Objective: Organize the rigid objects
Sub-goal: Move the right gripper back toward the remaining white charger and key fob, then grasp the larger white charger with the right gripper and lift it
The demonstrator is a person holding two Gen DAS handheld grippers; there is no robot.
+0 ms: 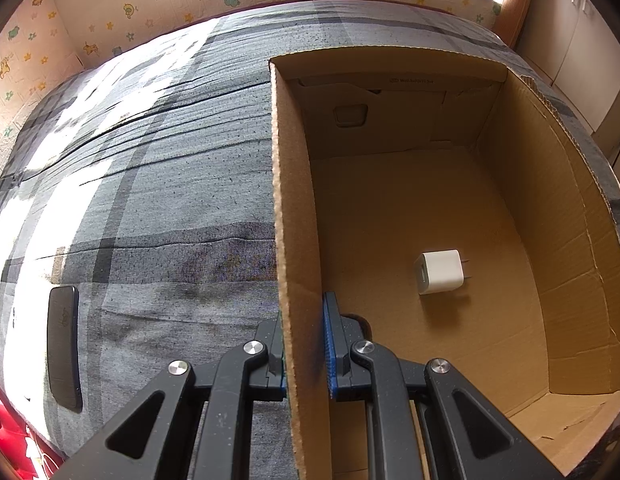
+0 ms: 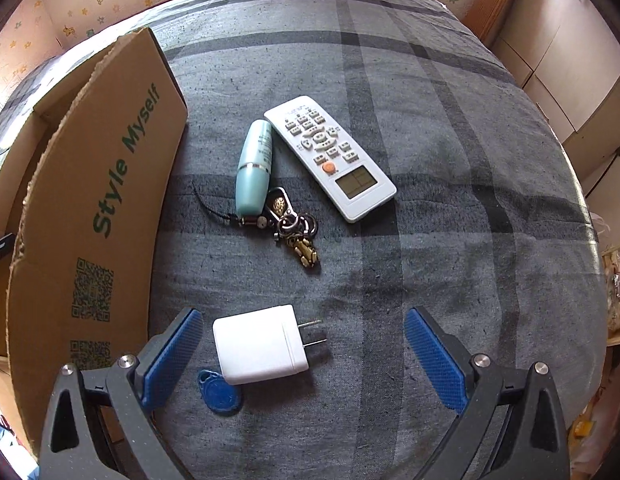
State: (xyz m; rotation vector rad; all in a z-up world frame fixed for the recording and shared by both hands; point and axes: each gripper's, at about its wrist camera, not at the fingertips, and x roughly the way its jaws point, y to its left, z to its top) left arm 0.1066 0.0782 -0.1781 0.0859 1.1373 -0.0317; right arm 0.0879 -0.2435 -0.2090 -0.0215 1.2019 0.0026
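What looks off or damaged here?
Mostly the cardboard box: its top edges are ragged and torn, flaps cut away. The left gripper is clamped on its side wall. The white charger overlaps a blue tag between the right gripper's open jaws.

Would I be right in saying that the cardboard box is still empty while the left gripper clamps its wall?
Not quite: the box is not empty. The left wrist view shows a white charger lying on its floor. The left gripper does clamp the wall.
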